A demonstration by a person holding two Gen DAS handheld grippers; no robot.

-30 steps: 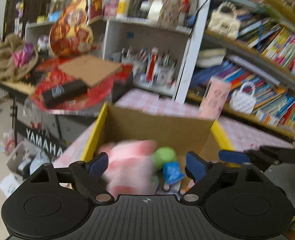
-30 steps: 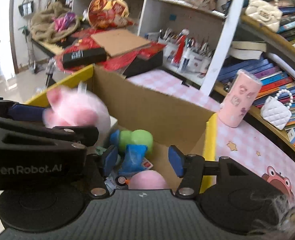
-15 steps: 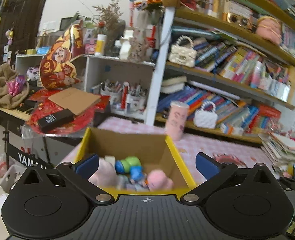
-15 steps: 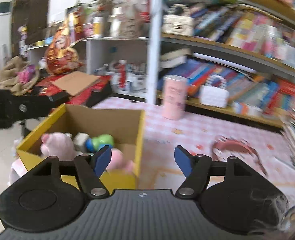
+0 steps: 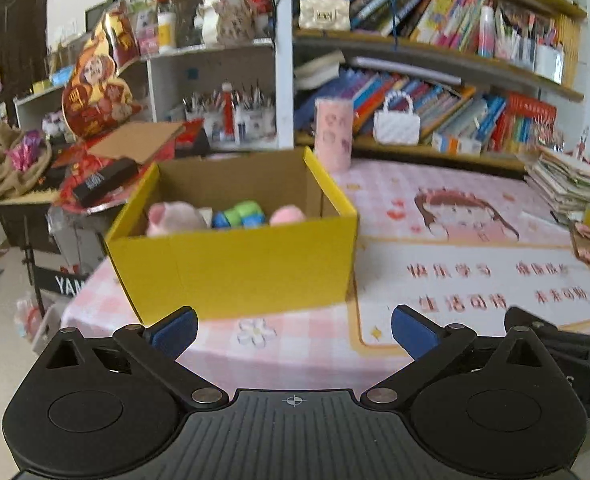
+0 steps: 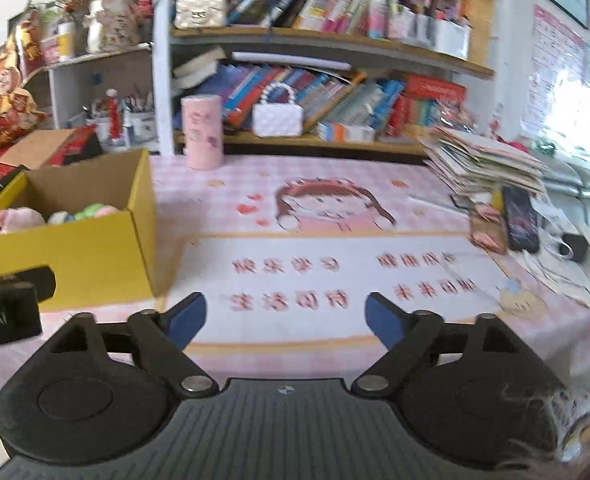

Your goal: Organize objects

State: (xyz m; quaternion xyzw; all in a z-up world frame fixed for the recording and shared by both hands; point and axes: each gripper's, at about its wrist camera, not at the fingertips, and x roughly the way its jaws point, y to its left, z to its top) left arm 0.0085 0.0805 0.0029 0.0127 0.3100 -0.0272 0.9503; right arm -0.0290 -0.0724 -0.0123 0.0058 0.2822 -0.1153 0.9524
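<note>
The yellow box [image 5: 235,264] sits at the left end of the pink checked tablecloth [image 5: 455,248], mouth up, its long side running across my left view, with plush toys [image 5: 175,218] piled inside. My left gripper [image 5: 293,328] is spread wide with nothing in it; my right gripper [image 6: 285,316] is opening, empty too. Crammed bookshelves [image 6: 335,92] run behind.

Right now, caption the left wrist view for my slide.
Open left gripper, nothing between its fingers, faces a yellow box of soft toys on the pink tablecloth.
</note>
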